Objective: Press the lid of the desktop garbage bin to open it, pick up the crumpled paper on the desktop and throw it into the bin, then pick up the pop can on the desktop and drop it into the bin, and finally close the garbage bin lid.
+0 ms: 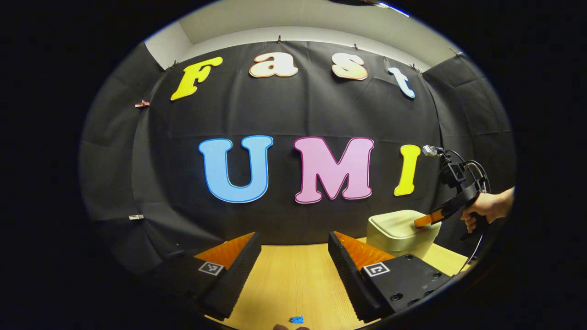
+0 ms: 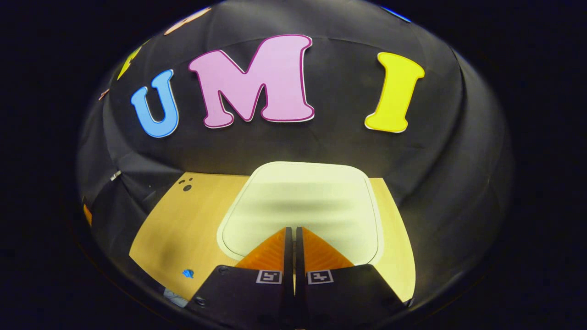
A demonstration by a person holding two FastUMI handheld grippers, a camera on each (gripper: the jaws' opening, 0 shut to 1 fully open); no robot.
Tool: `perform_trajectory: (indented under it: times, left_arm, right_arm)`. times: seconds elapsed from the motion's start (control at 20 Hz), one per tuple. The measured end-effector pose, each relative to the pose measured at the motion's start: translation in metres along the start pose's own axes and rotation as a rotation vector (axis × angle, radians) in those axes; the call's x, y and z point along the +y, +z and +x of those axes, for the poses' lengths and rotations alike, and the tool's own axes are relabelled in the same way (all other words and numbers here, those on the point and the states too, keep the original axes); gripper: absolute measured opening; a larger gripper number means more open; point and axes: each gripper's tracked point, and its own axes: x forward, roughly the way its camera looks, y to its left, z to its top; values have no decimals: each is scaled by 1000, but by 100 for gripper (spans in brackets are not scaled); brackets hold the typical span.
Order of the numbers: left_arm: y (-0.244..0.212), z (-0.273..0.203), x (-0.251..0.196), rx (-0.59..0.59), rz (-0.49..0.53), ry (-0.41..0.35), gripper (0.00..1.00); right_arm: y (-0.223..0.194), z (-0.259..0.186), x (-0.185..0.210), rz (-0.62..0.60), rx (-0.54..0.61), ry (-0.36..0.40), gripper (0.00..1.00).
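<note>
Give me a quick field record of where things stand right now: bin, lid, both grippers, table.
bin: pale desktop bin on the wooden table
lid: lid down, closed
right gripper: right gripper shut, fingertips over the lid's near edge; contact cannot be told
left gripper: left gripper open, holding nothing, above the table
hand: hand holds the right gripper beside the bin
other: small blue scrap on the table

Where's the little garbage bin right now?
The garbage bin sits lid-closed on the wooden table by the black wall, directly under the right gripper; in the left gripper view it's at right.
</note>
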Motion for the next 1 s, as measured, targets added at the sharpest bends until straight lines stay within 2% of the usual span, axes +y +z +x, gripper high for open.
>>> perform_trajectory:
  times: [0.25, 0.5, 0.55, 0.85, 1.0]
  left_arm:
    - [-7, 0, 3, 11, -5, 4, 95]
    - [-19, -2, 2, 30, -1, -2, 95]
    - [-22, -1, 1, 37, -2, -8, 95]
    - [-58, -3, -5, 100, -8, -53, 95]
    - [-96, -4, -2, 169, -21, -60, 95]
  right_arm:
    - [40, -33, 9, -104, -175, -12, 5]
    - [57, -71, 42, -188, -276, 43, 7]
    - [59, -78, 46, -205, -303, 44, 5]
    - [57, -112, 69, -308, -384, 64, 5]
    - [43, -121, 81, -313, -350, 105, 5]
